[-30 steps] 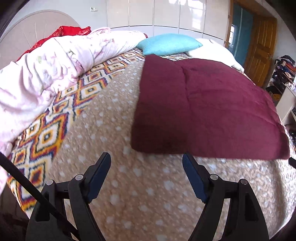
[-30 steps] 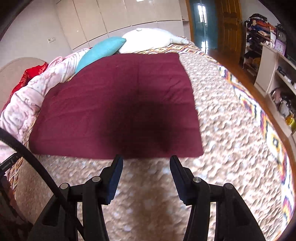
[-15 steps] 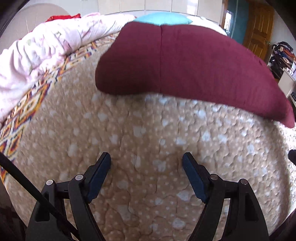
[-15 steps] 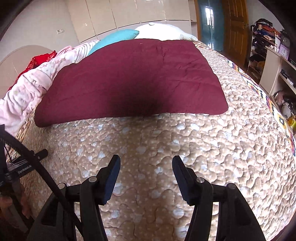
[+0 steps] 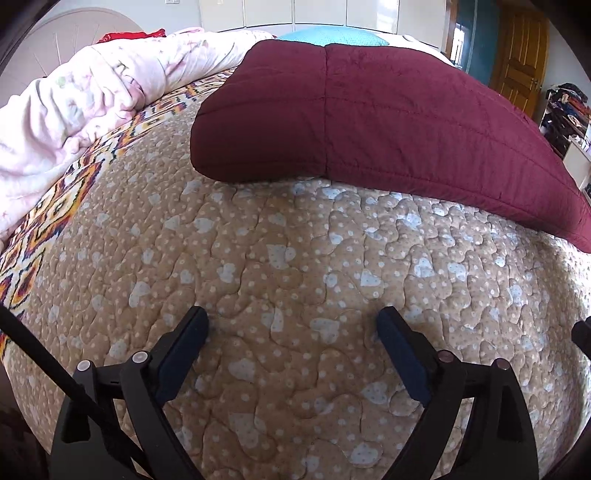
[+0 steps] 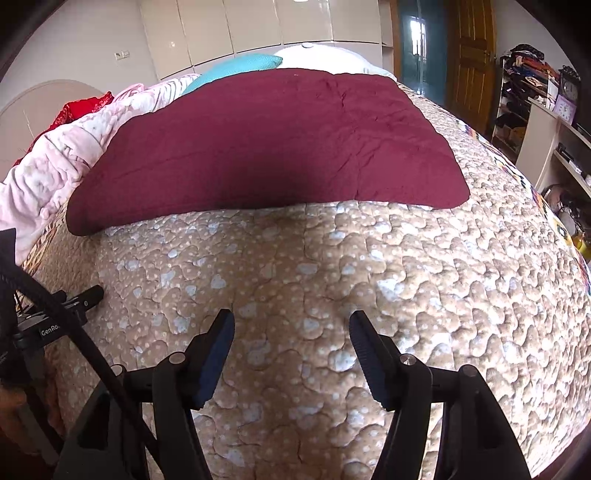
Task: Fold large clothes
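Room: bedroom with pale wardrobe doors [image 6: 258, 26] along the far wall; wooden door [image 6: 472, 62] at the right; shelves [image 6: 524, 96] piled with things beside it
Bed: covered by a tan quilted bedspread [image 5: 295, 295] with pale heart and dot print; a diamond-patterned border [image 5: 48, 214] shows along its left edge in the left wrist view
Maroon garment: large padded maroon piece [image 6: 273, 147] lies flat on the bedspread, past both claws and well apart from them; near edge runs across both views; a vertical seam [image 5: 325, 110] shows in the left wrist view
Pink quilt: bunched pink quilt [image 5: 85, 96] lies along the left side of the bed, just beside the maroon piece
Pillows: teal pillow [image 6: 240, 64] and white pillow [image 6: 325, 55] at the far end, behind the maroon piece
Red cloth: red fabric [image 6: 81, 107] behind the pink quilt
Left claw: left claw [image 5: 291, 325] released, fingers spread wide, nothing between them; low over bare bedspread
Right claw: right claw [image 6: 291, 325] released, fingers apart, nothing held; low over bare bedspread; part of the left unit shows at the left edge of the right wrist view
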{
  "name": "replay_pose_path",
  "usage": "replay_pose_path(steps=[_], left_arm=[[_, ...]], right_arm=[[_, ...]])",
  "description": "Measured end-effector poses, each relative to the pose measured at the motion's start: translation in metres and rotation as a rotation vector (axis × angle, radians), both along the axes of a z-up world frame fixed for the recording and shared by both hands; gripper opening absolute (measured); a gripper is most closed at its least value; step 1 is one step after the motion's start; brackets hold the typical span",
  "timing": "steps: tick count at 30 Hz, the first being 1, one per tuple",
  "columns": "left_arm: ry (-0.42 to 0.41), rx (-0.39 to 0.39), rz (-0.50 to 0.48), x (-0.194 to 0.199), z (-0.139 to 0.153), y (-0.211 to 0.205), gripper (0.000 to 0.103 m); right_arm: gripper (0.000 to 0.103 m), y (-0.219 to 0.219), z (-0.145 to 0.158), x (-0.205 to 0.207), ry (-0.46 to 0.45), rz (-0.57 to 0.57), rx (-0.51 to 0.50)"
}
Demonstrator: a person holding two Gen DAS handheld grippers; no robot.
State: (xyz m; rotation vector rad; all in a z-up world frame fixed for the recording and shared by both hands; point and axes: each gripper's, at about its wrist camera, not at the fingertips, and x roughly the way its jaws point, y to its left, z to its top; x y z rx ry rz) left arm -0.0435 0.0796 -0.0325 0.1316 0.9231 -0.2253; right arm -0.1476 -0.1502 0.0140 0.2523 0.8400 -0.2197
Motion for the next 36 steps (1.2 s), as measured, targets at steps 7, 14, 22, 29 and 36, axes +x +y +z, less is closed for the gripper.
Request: replay_pose_path(steps=[7, 14, 22, 29, 36], left_arm=[[-0.009, -0.006, -0.002, 0.001, -0.002, 0.002, 0.093], [-0.01, -0.01, -0.003, 0.0, -0.002, 0.001, 0.094], [-0.009, -0.01, -0.003, 0.0, -0.002, 0.001, 0.094], [-0.009, -0.01, -0.003, 0.001, -0.002, 0.001, 0.094], [-0.01, -0.011, -0.009, 0.0, -0.003, 0.001, 0.094]], right_arm=[[0.071, 0.009, -0.003, 0.001, 0.004, 0.006, -0.036], [0.073, 0.012, -0.005, 0.005, 0.006, 0.007, -0.052], [0.077, 0.019, -0.015, 0.009, 0.017, 0.006, -0.079], [0.085, 0.025, -0.021, 0.01, 0.015, -0.001, -0.126], [0.094, 0.022, -0.027, 0.01, 0.015, -0.033, -0.138]])
